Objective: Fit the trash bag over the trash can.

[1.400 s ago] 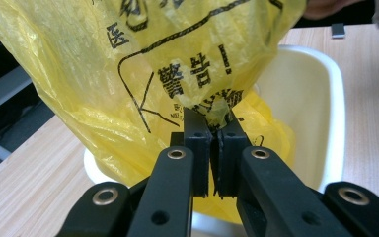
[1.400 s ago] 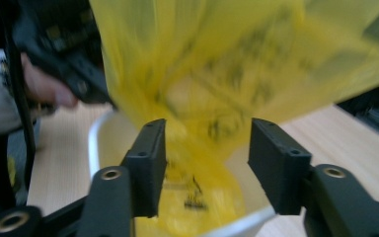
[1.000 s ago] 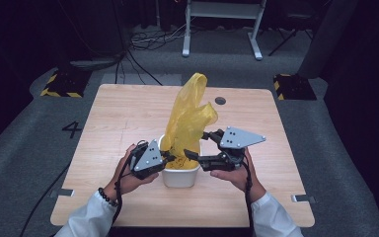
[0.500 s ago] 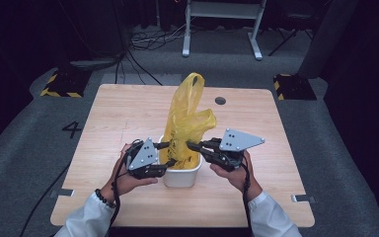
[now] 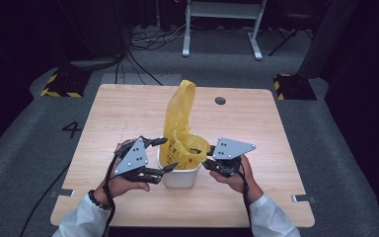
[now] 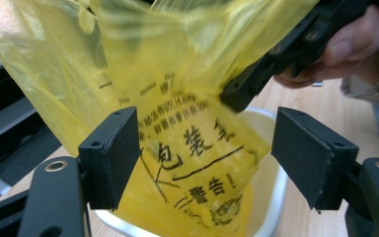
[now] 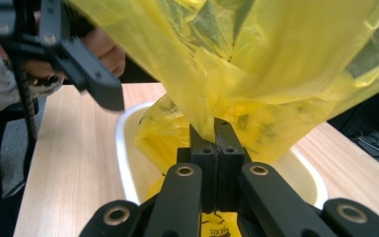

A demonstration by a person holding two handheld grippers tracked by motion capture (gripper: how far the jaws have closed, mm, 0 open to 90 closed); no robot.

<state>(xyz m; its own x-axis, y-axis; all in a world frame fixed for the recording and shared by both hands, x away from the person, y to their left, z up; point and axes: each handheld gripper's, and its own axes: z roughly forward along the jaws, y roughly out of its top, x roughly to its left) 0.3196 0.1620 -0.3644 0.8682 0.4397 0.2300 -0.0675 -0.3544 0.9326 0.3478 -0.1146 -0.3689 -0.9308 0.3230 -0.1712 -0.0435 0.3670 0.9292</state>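
My right gripper (image 7: pixel 216 129) pinches the yellow bag (image 5: pixel 180 111) at its mouth over the white tub (image 5: pixel 180 176), bag standing tall above my jaws, while my left gripper (image 6: pixel 205 153) gapes wide just before its printed near wall, nearer that side

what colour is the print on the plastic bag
Black print on the yellow plastic bag: characters and lines, clearest in the left gripper view.
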